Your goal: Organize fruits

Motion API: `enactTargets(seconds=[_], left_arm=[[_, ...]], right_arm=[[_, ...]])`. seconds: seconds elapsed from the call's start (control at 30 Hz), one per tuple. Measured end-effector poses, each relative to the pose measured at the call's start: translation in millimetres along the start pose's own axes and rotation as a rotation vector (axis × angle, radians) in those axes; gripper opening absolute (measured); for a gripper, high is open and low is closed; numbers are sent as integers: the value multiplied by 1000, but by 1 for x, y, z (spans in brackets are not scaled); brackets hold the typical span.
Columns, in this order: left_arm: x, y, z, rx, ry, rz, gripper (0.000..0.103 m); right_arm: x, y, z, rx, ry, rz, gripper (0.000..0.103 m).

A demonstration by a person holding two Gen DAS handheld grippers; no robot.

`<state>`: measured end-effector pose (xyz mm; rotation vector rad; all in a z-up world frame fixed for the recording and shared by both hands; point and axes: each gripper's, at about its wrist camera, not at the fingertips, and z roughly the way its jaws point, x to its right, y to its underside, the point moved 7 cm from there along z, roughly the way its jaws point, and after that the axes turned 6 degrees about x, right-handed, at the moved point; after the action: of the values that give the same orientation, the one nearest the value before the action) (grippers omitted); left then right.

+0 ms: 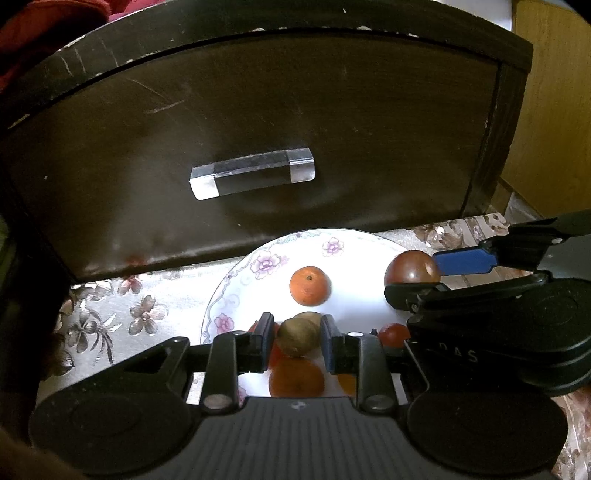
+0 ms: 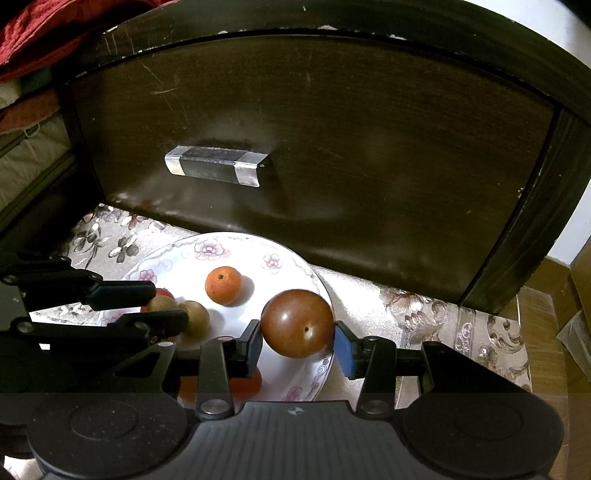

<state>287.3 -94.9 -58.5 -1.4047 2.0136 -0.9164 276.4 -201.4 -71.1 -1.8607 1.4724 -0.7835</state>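
A white floral plate (image 1: pixel 258 258) (image 2: pixel 177 262) lies on the patterned cloth before a dark drawer front. On it sits a small orange (image 1: pixel 309 285) (image 2: pixel 223 285). My left gripper (image 1: pixel 297 341) is shut on a tan round fruit (image 1: pixel 295 336), low over the plate; a second tan fruit (image 2: pixel 194 316) lies beside it. My right gripper (image 2: pixel 298 345) is shut on a dark red-brown tomato (image 2: pixel 297 323) (image 1: pixel 412 267) at the plate's right rim. A small red tomato (image 1: pixel 394 333) and more orange fruit (image 1: pixel 295 376) lie partly hidden under the fingers.
The dark wooden drawer front (image 1: pixel 258 122) (image 2: pixel 332 147) with a clear handle (image 1: pixel 253 177) (image 2: pixel 218 170) stands just behind the plate. The floral cloth (image 1: pixel 140 306) (image 2: pixel 443 317) covers the surface. Red fabric (image 2: pixel 44 33) lies at the upper left.
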Motion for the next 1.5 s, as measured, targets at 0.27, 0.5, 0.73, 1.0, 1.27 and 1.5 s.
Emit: enactTargets(seconds=[0.27,0.5,0.73,1.0,1.27,1.5], left_arm=[[-3,-4,-7,20,-7,-13,37],[-6,-9,-16,47,-7,-34,41],[-4,-6,-18,42,-11,-34,45],[3,3,-32,31,-12,-30,46],[13,18,-55,31,-26,-32,55],[25,41,-80,14,-42,-22,58]], right_arm=[[1,-1,-5,15,9,5,44],[5,-6,-13,41,1,44,46],[7,-9,-19,53,12,55,50],[8,-2,-34,45,33,61,52],[6,14,-55,27,54,80,54],[-1,34,-82,16,49,105,54]])
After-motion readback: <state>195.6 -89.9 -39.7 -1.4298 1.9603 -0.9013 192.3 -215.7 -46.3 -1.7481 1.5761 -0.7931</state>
